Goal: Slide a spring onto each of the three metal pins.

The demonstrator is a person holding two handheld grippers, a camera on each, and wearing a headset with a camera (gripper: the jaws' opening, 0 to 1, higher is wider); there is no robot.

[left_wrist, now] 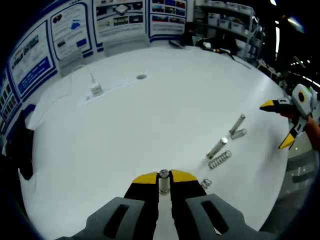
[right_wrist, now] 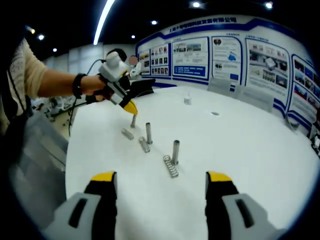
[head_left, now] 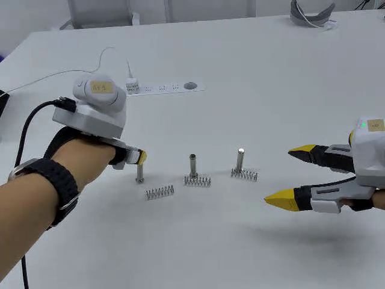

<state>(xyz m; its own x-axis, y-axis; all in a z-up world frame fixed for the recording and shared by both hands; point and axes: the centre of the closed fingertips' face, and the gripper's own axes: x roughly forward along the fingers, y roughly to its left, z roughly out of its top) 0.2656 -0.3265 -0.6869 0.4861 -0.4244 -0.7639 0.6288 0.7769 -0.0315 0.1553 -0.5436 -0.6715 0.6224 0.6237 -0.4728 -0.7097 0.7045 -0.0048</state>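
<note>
Three short metal pins stand upright in a row on the white table: left pin, middle pin, right pin. A spring lies flat by each. My left gripper is shut on the left pin, whose top sits between the yellow fingertips. My right gripper hovers open to the right of the row, its jaws wide apart and holding nothing. In the right gripper view it faces the right pin and its spring.
A white power strip with a thin cable lies farther back on the table. A grey headset rests at the far right corner. Chairs stand beyond the far edge. A black cable trails from the left gripper.
</note>
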